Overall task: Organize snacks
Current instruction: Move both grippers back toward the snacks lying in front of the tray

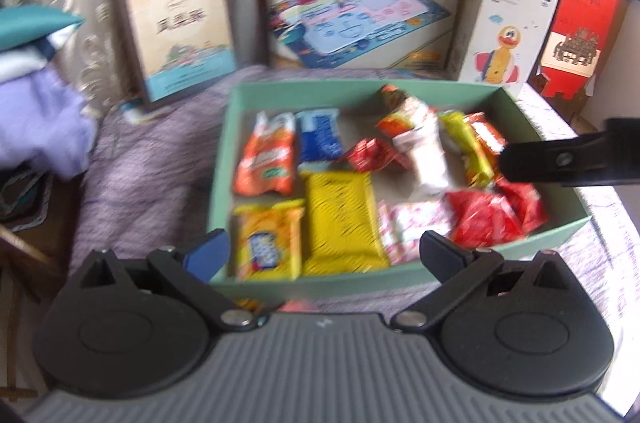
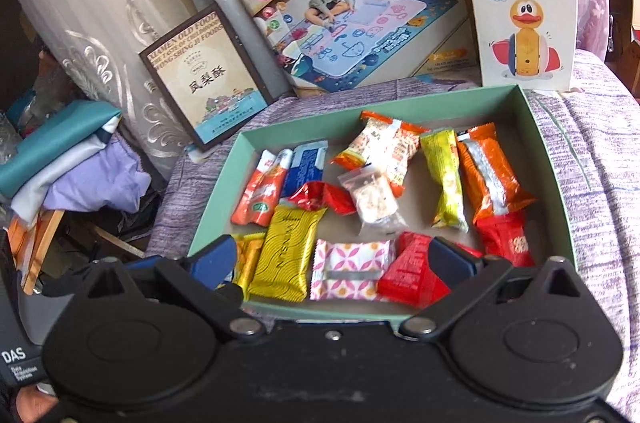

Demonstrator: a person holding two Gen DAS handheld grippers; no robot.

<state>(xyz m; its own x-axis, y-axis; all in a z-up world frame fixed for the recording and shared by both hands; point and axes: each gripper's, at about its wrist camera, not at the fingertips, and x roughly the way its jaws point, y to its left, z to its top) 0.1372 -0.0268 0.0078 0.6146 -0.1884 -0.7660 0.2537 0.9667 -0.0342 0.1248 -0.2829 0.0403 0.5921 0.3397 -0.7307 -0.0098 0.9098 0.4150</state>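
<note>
A shallow green box (image 2: 549, 163) lies on a purple knitted cover and holds several wrapped snacks. Among them are an orange packet (image 2: 260, 191), a blue one (image 2: 304, 167), a flat yellow one (image 2: 286, 255), a pink-patterned one (image 2: 348, 271), a clear bag (image 2: 374, 199) and red packets (image 2: 412, 275). My right gripper (image 2: 334, 263) hangs open over the box's near edge, holding nothing. In the blurred left wrist view, my left gripper (image 1: 326, 255) is also open and empty above the same box (image 1: 320, 283). The right gripper's black finger (image 1: 560, 163) reaches in from the right.
Behind the box stand a brown-framed pastry box (image 2: 200, 83), a play-mat toy box (image 2: 360, 15) and a white Roly-Poly Duck box (image 2: 520, 3). A red carton (image 1: 580, 23) is at the far right. Folded cloths (image 2: 72, 163) pile up at the left by a curtain.
</note>
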